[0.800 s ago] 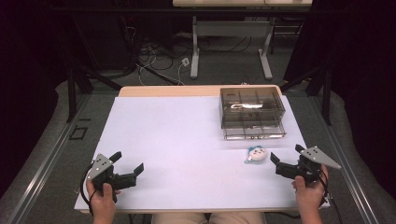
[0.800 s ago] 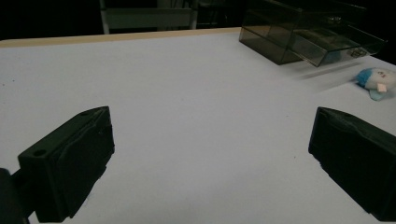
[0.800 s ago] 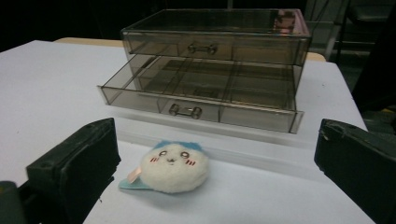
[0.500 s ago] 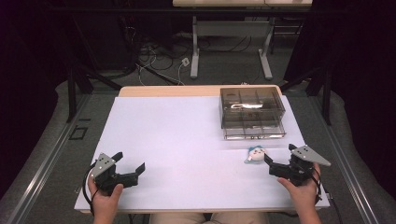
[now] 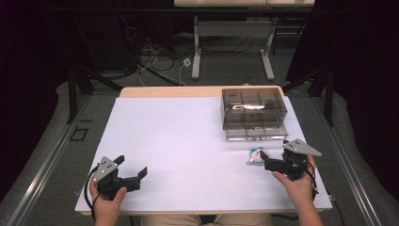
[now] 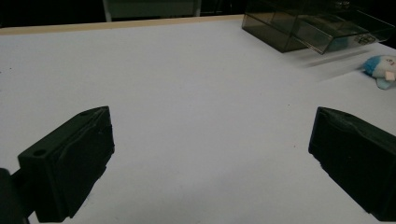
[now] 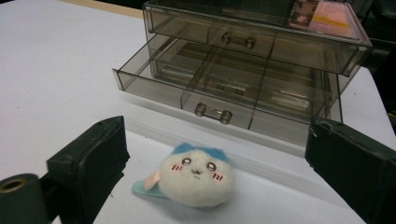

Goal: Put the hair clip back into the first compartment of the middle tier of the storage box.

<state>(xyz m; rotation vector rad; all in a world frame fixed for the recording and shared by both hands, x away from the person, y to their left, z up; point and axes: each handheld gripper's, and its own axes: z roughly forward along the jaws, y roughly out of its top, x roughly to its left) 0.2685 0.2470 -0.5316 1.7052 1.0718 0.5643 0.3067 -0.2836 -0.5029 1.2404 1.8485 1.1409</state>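
Plush toy [image 7: 196, 175], pre-grasp: right gripper [image 7: 215, 172] jaws released, straddling it.
Risk: soft round body may squirt toward near open drawer [image 7: 205, 93] if pinched off-centre.

You see a smoky clear drawer box [image 5: 254, 113] at the white table's [image 5: 179, 141] far right, bottom drawer [image 7: 219, 91] open.

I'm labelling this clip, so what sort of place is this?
Probably a lab or recording workspace: a white-covered table, loose cables on the floor behind it, and dark curtains around it.

Left gripper [image 5: 131, 175] and right gripper [image 5: 264, 159] gape wide.
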